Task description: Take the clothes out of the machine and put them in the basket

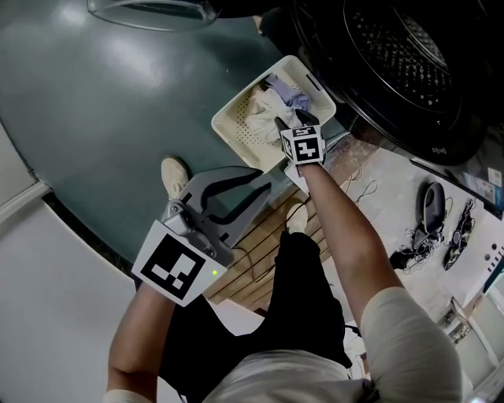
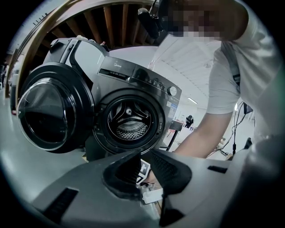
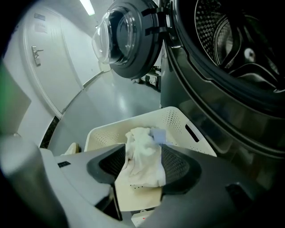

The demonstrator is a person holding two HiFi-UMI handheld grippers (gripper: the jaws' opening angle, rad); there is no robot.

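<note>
A cream perforated basket point(image 1: 236, 120) point(image 3: 104, 132) stands on the floor in front of the open washing machine point(image 1: 402, 55) point(image 2: 129, 120) point(image 3: 231, 44). White and pale blue clothes point(image 1: 269, 104) lie in it. My right gripper point(image 1: 293, 120) point(image 3: 142, 152) hangs over the basket. A slack white garment point(image 3: 140, 139) lies between its parted jaws and drapes down into the basket. My left gripper point(image 1: 268, 181) point(image 2: 143, 162) is held back near my body, pointed at the machine, its jaws slightly apart with nothing between them.
The machine's round glass door point(image 1: 153, 12) point(image 2: 44, 113) point(image 3: 122, 38) swings open to the left. My shoe point(image 1: 175, 175) stands on a wooden pallet point(image 1: 268, 244). Cables and gear point(image 1: 429, 228) lie on a white surface at the right. Grey floor point(image 1: 94, 102) spreads left of the basket.
</note>
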